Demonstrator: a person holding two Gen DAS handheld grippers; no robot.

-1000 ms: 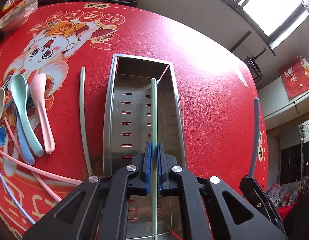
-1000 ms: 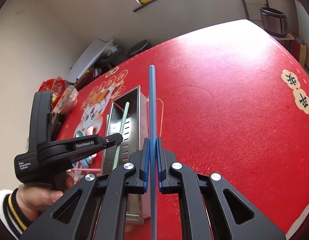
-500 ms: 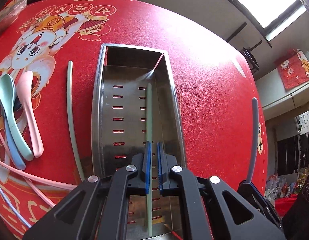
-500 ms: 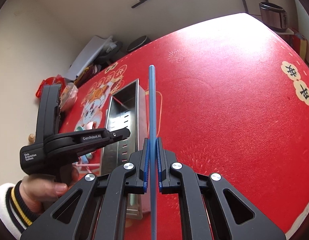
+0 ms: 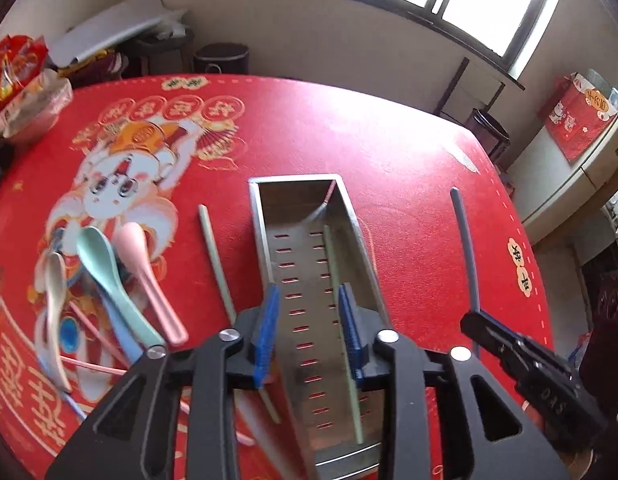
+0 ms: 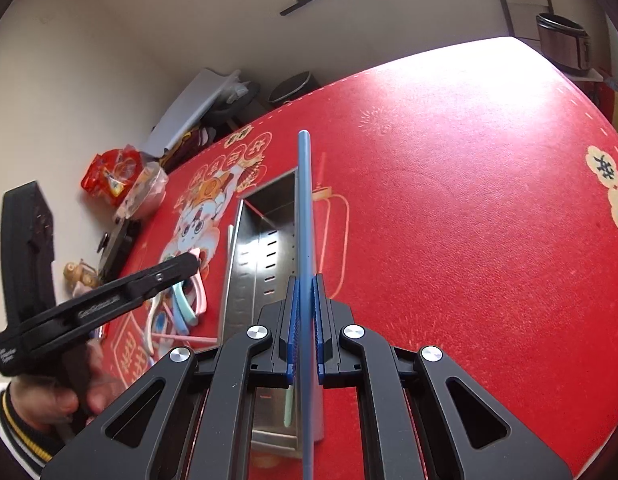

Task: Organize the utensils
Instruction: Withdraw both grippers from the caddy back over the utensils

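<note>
Left gripper gapes wide, empty, above steel tray, where one green chopstick lies lengthwise. Right gripper pinches blue chopstick pointing 12 o'clock (aligned for tray). Spoons wait at 9 o'clock.

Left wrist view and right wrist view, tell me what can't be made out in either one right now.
- Near end of the metal tray, left wrist view: hidden behind the open left gripper.
- Spoons, left wrist view: motion-blurred, and their count is unclear where they overlap.
- Blue chopstick, right wrist view: its lower end is cut off by the bottom edge, below the right gripper.
- Green chopstick in the tray, right wrist view: mostly hidden by that gripper.
</note>
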